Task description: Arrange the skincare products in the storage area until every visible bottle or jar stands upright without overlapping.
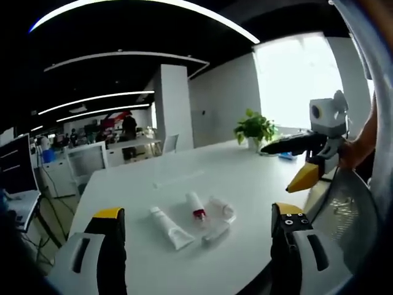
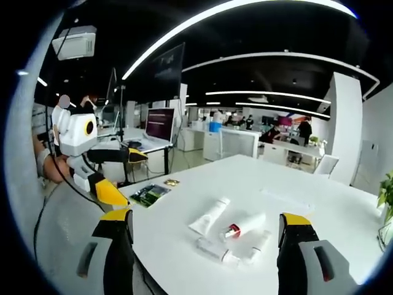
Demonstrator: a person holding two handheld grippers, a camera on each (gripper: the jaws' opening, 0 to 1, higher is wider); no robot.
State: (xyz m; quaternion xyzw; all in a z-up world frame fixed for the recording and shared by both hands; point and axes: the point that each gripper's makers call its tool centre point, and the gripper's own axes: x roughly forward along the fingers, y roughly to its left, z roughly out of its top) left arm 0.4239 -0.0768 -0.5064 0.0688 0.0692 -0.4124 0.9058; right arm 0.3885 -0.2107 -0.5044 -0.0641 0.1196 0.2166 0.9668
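Your left gripper [image 1: 199, 246], jaws wide and empty, frames the tubes [image 1: 195, 221] lying flat at lower centre of the table [image 1: 245, 178]; long axes point away. Your right gripper [image 2: 206, 246], equally wide, faces them similarly near.

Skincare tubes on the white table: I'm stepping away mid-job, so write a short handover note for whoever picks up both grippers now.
Left gripper: open, holding nothing, above the near table edge.
Right gripper: open, holding nothing, hovering short of the items.
Things: white tube, red-capped tube and two small clear-looking pieces lie flat in a loose cluster on the white table, some touching.
Done: nothing stands upright yet.
Left: stand each item upright, apart from the others. No storage bin is discernible; a potted plant sits at the far side.
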